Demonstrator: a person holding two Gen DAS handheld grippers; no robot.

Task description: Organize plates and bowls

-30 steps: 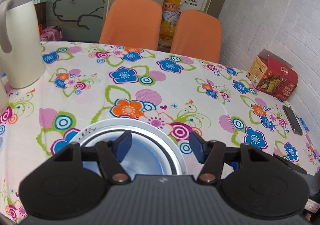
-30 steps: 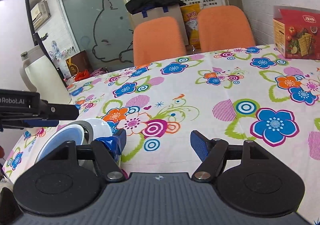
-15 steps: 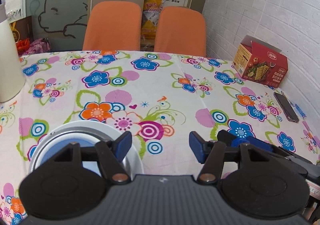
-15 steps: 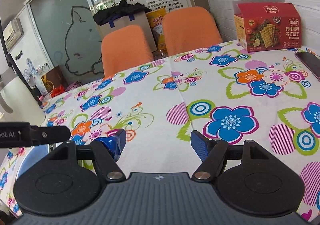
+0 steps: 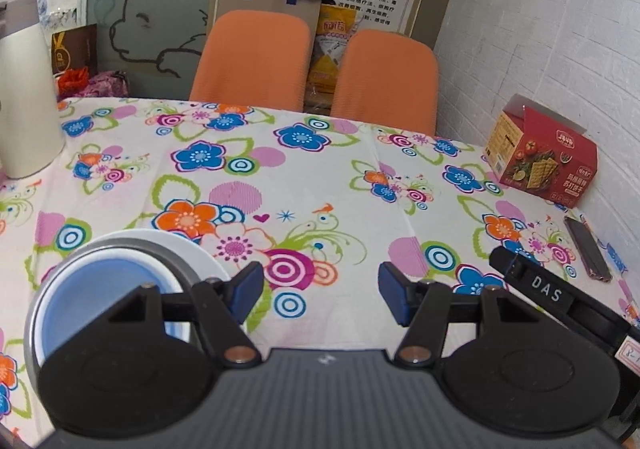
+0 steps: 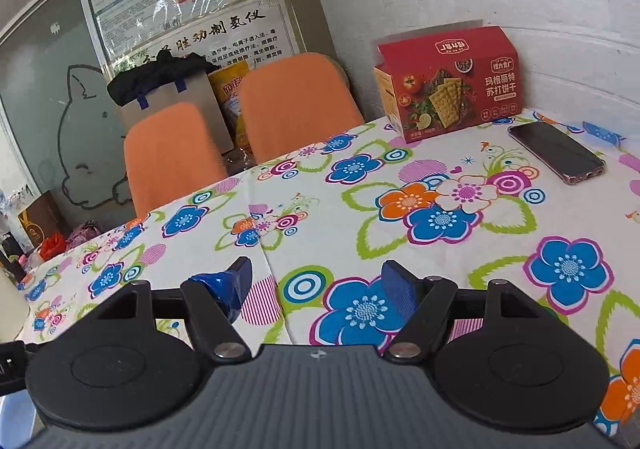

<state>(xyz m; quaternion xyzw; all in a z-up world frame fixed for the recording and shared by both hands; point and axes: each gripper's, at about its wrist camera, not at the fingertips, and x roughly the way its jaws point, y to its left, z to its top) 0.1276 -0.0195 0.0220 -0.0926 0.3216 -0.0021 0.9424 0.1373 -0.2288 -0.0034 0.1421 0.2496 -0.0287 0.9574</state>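
Note:
A grey-rimmed bowl with a blue inside (image 5: 100, 289) sits on a white plate (image 5: 196, 247) at the lower left of the left wrist view, on the flowered tablecloth. My left gripper (image 5: 320, 293) is open and empty. It hangs just right of the bowl, and its left finger overlaps the bowl's rim in the picture. My right gripper (image 6: 318, 285) is open too, with only tablecloth between its blue pads. Its black body (image 5: 552, 293) shows at the right of the left wrist view. No dish appears in the right wrist view.
A cream thermos jug (image 5: 24, 101) stands at the far left. A red cracker box (image 6: 452, 81) and a phone (image 6: 556, 151) lie by the white brick wall on the right. Two orange chairs (image 5: 256, 57) stand behind the table's far edge.
The left gripper has shifted right, so the bowl moved from between its fingers to the left of them. The right wrist view has swung right, off the bowl and toward the phone and box.

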